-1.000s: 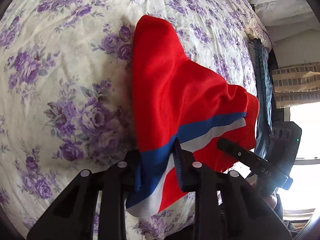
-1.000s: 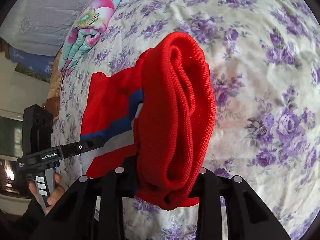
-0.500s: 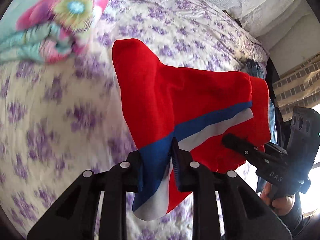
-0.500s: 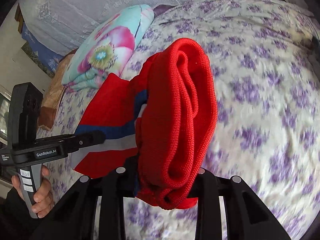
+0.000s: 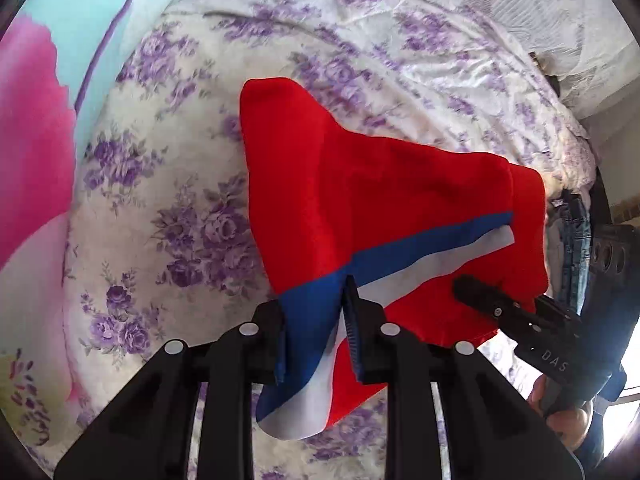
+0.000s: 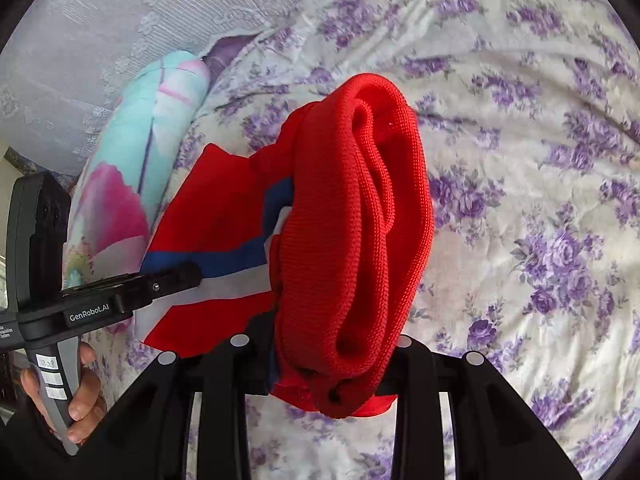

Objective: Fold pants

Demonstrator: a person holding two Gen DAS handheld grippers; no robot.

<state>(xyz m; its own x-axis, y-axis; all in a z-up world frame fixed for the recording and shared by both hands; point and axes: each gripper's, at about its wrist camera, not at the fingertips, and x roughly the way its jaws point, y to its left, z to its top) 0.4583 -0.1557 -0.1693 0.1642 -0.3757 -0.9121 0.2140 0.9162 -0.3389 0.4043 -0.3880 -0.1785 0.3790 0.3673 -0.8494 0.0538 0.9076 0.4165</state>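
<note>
Red pants with a blue and white side stripe hang lifted above the floral bed. My left gripper is shut on the striped edge of the pants. My right gripper is shut on the bunched red ribbed waistband. The right gripper also shows in the left wrist view at the right, clamping the cloth's other end. The left gripper shows in the right wrist view, held by a hand. The cloth stretches between the two grippers.
A turquoise and pink flowered pillow lies at the left, also in the right wrist view. Denim clothes lie at the bed's right edge. A pale lace-patterned cover is behind the pillow.
Both grippers have carried the pants across the bed toward the pillow, which now fills the left of the left wrist view. Both grips are unchanged.
</note>
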